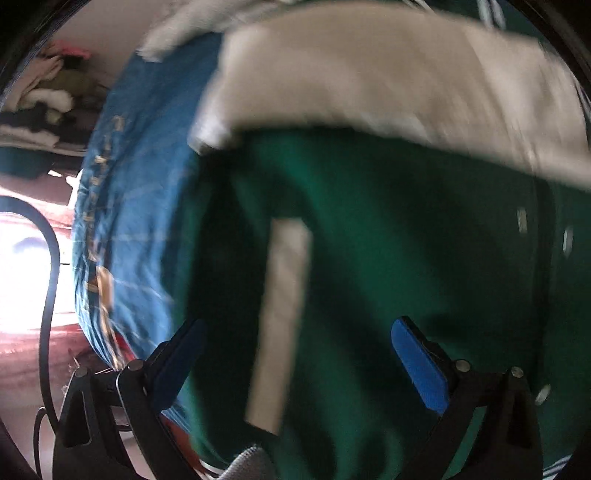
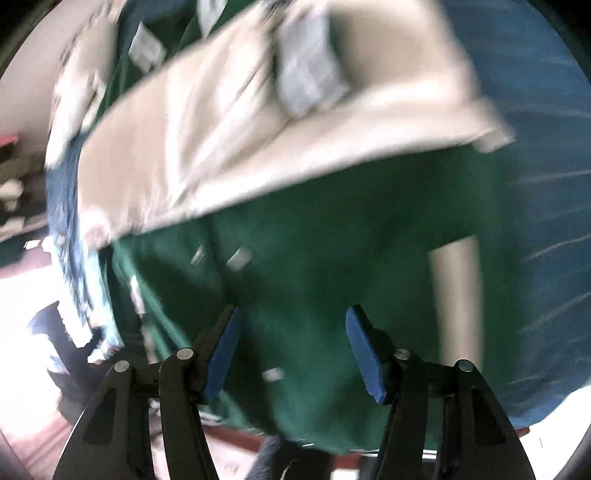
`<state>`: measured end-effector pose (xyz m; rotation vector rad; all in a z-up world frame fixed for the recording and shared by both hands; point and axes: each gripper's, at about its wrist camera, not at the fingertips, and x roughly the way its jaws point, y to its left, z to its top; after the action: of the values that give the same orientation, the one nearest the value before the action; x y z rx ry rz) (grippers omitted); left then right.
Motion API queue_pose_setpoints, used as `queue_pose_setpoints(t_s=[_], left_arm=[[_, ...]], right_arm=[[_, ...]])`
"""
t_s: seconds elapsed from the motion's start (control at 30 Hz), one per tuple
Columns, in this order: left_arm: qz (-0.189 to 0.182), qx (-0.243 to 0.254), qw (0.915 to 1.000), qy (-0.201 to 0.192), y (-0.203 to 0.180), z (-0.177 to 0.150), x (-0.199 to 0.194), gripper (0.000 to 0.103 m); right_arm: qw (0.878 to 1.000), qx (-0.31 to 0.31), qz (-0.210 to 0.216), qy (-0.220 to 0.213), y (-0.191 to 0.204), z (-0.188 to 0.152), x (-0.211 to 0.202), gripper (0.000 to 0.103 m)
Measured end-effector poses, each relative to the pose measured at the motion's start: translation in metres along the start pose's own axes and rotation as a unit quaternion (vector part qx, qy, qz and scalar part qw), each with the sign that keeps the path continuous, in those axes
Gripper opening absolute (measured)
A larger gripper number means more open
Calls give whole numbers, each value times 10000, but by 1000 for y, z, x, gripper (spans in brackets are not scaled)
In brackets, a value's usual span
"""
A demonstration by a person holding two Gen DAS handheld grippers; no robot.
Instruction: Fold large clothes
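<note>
Both views are smeared by blur. A blue cover (image 1: 140,206) spreads over the bench beneath the left hand-held gripper (image 1: 295,354) and out to its left, with a red edge (image 1: 122,347) showing below it. Beyond that, far left, hard light (image 1: 22,266) glares off a reddish floor (image 1: 26,354), and a black cable (image 1: 50,280) loops across it. Up and left, a jumbled pile of clothes (image 1: 55,99) sits against a pale wall (image 1: 110,33).
</note>
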<state>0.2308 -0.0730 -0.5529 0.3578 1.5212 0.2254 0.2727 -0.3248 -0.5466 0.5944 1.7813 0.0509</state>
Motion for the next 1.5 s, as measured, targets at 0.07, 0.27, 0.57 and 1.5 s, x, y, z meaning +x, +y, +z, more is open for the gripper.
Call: queue_pose_setpoints(t_s=[0.07,0.27,0.57,1.5], left_arm=[[179,143,9997,112,-18,-13,20,103],[253,36,9997,-7,-22,-14,26,103],[297,15,9995,-114,-6,-19,22,103],[1974,602,9761,-685,8,-62,25,103]], right_arm=[[9999,0,72,154,20,0,48,60],[9971,72,-754,-99,45,6,108,59],[9973,471,169,-533,16,-6,66,0],[9767,-694,-2030,-84,64,-56,119,65]])
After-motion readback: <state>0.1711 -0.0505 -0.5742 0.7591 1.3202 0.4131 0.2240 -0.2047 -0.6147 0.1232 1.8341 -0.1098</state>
